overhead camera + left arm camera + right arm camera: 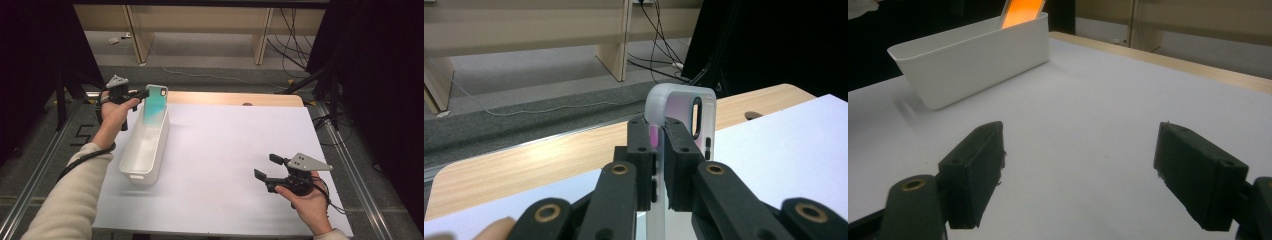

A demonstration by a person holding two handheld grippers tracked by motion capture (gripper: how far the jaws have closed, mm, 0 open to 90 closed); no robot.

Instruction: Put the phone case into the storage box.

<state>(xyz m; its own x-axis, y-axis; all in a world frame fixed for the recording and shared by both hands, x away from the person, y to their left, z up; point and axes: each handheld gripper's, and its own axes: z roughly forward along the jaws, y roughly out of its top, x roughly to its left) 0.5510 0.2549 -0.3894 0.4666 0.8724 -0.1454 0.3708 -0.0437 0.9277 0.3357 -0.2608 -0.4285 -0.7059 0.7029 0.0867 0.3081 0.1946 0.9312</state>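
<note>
Bench (225,150): white sheet, bin (145,150) along its left edge.
Left hand-held gripper (145,93): clamps phone case (155,105) upright over bin's far end, so you can lower it in.
Right hand-held gripper (266,167): released, parked near right corner.

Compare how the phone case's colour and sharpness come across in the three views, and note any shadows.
High view: the phone case looks teal, slightly soft, and the bin casts a faint shadow. Left gripper view: the case is sharp, frosted with a pink tint, between the left gripper jaws. Right gripper view: it glows orange, with the right gripper jaws dark.
</note>
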